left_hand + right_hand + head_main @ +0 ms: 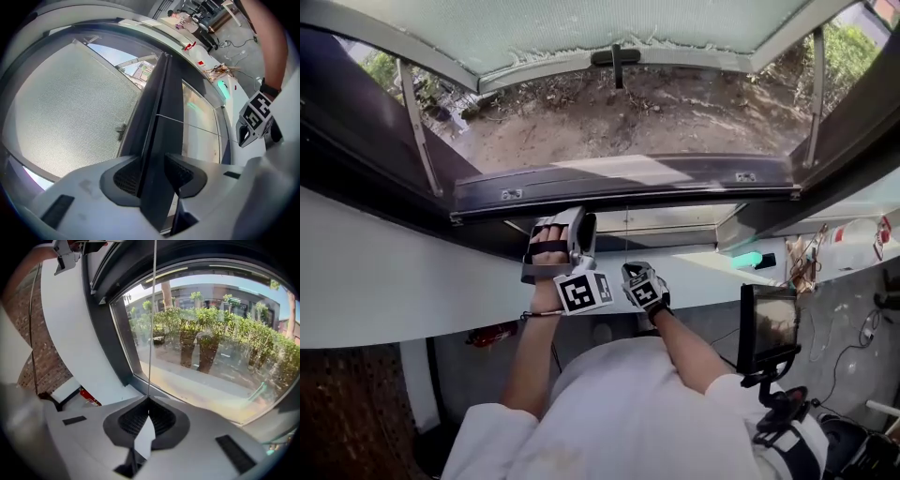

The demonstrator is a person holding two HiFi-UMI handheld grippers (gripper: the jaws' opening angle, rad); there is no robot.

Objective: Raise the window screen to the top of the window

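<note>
The mesh window screen (581,26) fills the top of the head view, with a dark handle (616,58) on its lower bar. It also shows as grey mesh (65,108) in the left gripper view. My left gripper (573,223) is up at the dark window frame bar (619,181), and its jaws (152,176) are shut on that bar (161,117). Just to its right, my right gripper (636,273) is shut on a thin pull cord (626,234). The cord (152,310) runs straight up from the jaws (149,411).
A white sill (394,281) runs below the frame. At right are a small monitor on a stand (769,323), a green-lit device (748,260) and tangled wires (802,262). A red object (492,333) lies low at left. Shrubs and bare ground lie outside.
</note>
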